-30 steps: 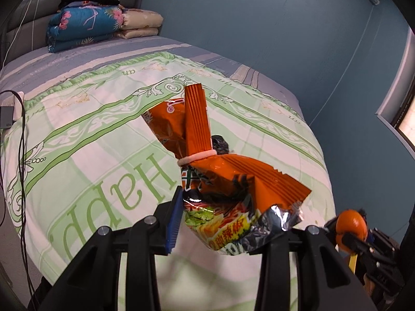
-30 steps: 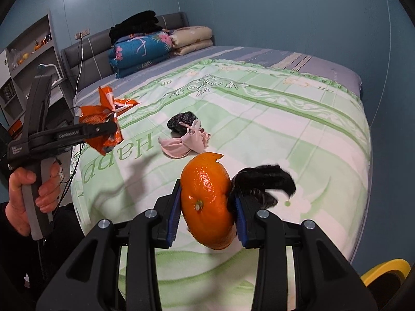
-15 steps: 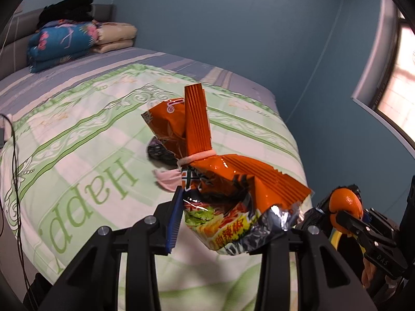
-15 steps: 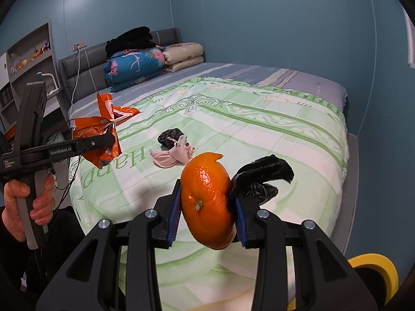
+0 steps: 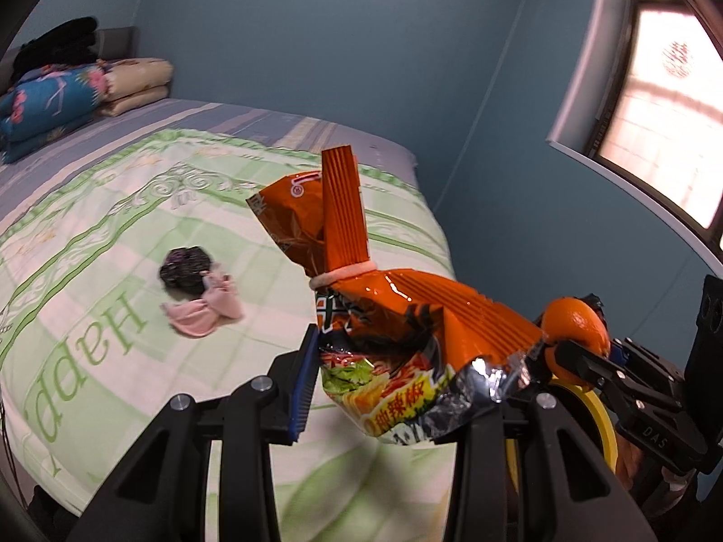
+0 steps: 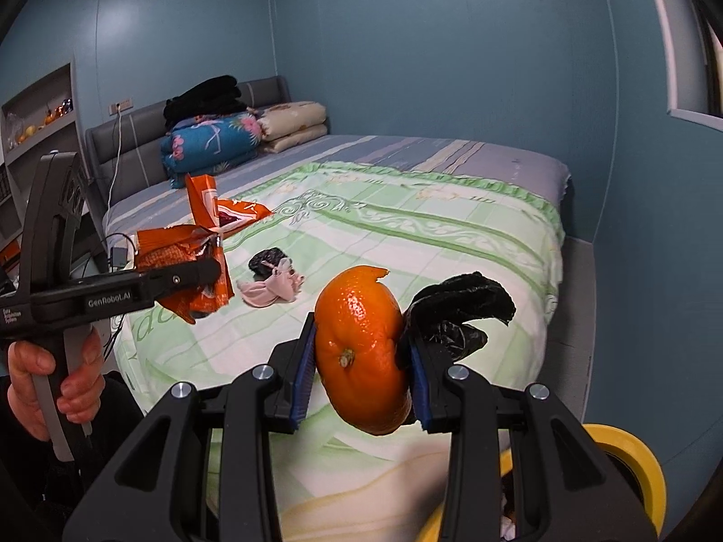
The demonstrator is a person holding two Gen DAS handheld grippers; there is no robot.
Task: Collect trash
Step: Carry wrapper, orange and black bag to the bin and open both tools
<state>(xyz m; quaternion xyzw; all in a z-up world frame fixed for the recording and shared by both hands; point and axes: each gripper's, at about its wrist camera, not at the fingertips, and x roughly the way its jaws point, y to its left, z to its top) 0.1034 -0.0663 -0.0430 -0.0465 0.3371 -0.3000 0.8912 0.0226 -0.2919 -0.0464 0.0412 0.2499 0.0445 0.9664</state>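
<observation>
Above the bed (image 6: 452, 235), the left gripper (image 5: 397, 388) pinched a crumpled orange snack bag (image 5: 388, 316); the right gripper (image 6: 361, 357) squeezed an orange peel (image 6: 359, 352) together with a black scrap (image 6: 456, 311). The scrap (barely caught) could have slipped free short of the yellow-rimmed bin (image 6: 632, 465) beside the bed.

1. The left gripper (image 5: 397, 388) is pointing downward, its jaws clamping a snack bag (image 5: 397, 338).
2. The right gripper (image 6: 361, 361) is squeezing an orange (image 6: 359, 352).
3. A hand (image 6: 49, 384) is gripping the left gripper's handle.
</observation>
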